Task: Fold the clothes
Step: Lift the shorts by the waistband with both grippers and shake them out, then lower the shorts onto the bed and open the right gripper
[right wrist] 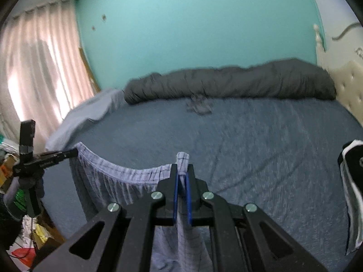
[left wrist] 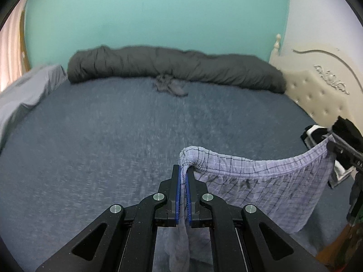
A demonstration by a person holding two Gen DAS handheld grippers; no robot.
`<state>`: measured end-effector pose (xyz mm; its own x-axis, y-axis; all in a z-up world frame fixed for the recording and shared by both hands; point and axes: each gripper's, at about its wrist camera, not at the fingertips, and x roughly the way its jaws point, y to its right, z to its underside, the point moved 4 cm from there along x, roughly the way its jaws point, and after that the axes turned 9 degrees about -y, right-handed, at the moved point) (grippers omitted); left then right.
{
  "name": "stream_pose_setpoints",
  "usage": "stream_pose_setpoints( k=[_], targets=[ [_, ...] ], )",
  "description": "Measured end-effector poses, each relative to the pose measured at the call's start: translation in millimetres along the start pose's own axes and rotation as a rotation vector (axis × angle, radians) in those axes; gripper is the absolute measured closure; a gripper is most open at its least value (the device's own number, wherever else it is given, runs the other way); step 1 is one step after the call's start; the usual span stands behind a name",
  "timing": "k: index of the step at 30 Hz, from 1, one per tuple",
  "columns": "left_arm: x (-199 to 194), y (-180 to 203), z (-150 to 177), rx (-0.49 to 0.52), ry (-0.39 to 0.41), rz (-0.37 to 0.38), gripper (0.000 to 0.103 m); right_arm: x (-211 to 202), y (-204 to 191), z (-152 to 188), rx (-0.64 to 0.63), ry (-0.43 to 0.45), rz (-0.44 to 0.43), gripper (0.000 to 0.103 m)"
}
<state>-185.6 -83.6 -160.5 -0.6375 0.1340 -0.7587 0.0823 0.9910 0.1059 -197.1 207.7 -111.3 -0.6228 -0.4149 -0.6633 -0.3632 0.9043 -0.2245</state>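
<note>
A pair of light purple checked shorts hangs stretched by its elastic waistband between my two grippers, above the near edge of the bed. My left gripper is shut on one end of the waistband, with cloth bunched over its tips. My right gripper is shut on the other end of the shorts. In the left wrist view the right gripper shows at the far right. In the right wrist view the left gripper shows at the far left. The cloth sags below both.
The bed has a blue sheet. A rolled dark grey duvet lies along the far side, with a small crumpled grey garment in front of it. A cream tufted headboard stands at the right. A black-and-white garment lies at the bed's right edge. Curtains hang left.
</note>
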Motion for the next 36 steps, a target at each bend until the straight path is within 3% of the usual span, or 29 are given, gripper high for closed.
stream_pose_setpoints(
  k=[9,16,33,35,36],
  targets=[
    [122.5,-10.3,-16.4,0.006,-0.084,-0.049,0.099,119.7,50.7,-4.7,0.016,-0.118,0.057,0.098],
    [194.2,-19.9,-17.6,0.008,-0.170,-0.069,0.099,181.8,80.9,-0.3,0.053,-0.194,0.094,0.098],
    [274.2,-34.0,-23.1,0.003,-0.284,-0.065,0.098,269.3,111.4,4.8,0.062,-0.321,0.169,0.098],
    [278.8,-35.0,-22.4,-0.009,-0.298,-0.061,0.096,274.6,114.5,7.0,0.068,-0.339,0.186,0.097],
    [277.7,-38.3,-22.1,-0.025,-0.302,-0.056,0.090,276.4,116.4,8.1,0.078,-0.348,0.185,0.097]
  ],
)
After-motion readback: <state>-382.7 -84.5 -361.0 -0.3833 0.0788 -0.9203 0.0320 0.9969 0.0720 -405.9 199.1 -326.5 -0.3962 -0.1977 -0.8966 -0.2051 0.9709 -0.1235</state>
